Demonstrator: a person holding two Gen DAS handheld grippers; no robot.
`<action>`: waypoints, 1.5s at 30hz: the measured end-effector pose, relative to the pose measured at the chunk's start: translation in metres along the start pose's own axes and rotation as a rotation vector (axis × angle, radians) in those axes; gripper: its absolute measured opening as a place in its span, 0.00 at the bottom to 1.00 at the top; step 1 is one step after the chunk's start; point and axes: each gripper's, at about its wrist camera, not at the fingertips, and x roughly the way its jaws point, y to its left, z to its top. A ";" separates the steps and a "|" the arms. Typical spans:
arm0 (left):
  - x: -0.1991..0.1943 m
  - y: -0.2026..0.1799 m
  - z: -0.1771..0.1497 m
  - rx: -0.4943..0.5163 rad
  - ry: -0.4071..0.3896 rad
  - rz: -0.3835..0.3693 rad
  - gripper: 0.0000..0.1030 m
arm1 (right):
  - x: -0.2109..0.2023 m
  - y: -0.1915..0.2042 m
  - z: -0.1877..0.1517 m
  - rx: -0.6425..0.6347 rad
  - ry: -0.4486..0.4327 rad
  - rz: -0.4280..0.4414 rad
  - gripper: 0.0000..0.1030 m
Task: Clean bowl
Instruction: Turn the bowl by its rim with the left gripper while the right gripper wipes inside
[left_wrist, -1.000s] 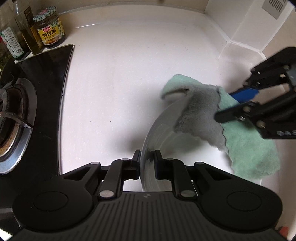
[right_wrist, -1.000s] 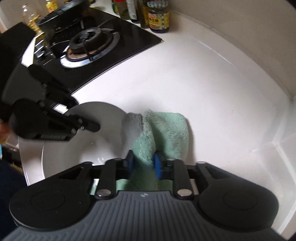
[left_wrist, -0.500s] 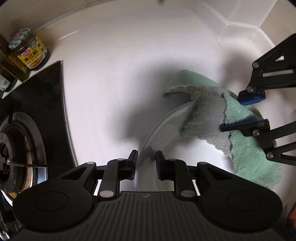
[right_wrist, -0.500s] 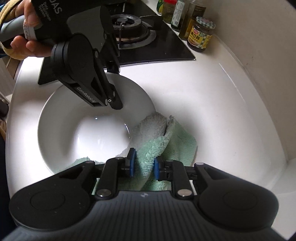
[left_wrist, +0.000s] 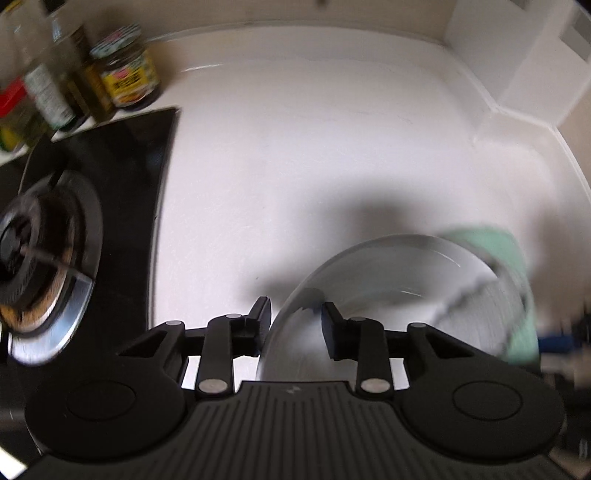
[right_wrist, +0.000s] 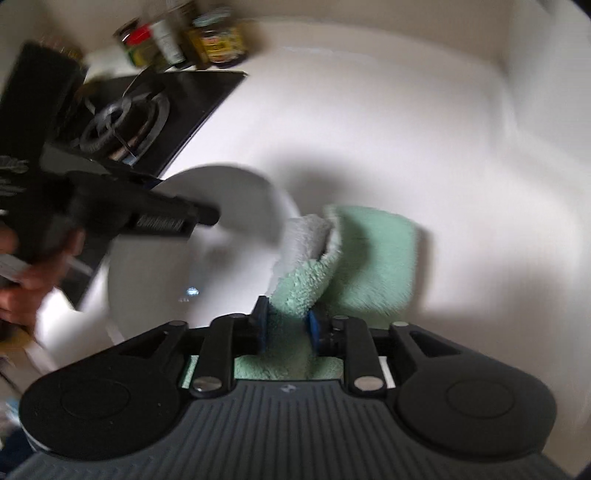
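A white bowl (left_wrist: 388, 295) sits tilted over the white counter. My left gripper (left_wrist: 295, 325) straddles its near rim; the fingers stand a little wider than before, and the blur hides whether they still pinch it. The bowl also shows in the right wrist view (right_wrist: 221, 258). My right gripper (right_wrist: 286, 325) is shut on a green and grey cloth (right_wrist: 351, 251) that drapes over the bowl's far right rim. The cloth shows blurred in the left wrist view (left_wrist: 517, 295). The left gripper body (right_wrist: 110, 214) crosses the bowl in the right wrist view.
A black gas hob (left_wrist: 74, 221) with a burner lies left of the bowl. Jars and bottles (left_wrist: 92, 85) stand behind it against the wall. The counter's back wall and tiled corner (left_wrist: 517, 92) are to the far right. A hand (right_wrist: 22, 288) holds the left gripper.
Both views have swung and blurred. The bowl has tipped to show more of its inside. The left fingers have spread slightly. The right gripper still holds the cloth, now at the bowl's right rim.
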 end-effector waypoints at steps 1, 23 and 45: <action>-0.001 0.000 -0.003 -0.009 0.005 0.010 0.33 | 0.001 0.000 0.000 -0.012 -0.002 -0.009 0.21; 0.010 -0.018 0.037 0.353 0.165 -0.207 0.31 | 0.024 0.024 0.033 -1.040 0.028 -0.045 0.17; -0.014 -0.037 0.022 0.339 0.150 -0.164 0.19 | 0.021 0.022 0.013 -0.953 0.128 -0.044 0.19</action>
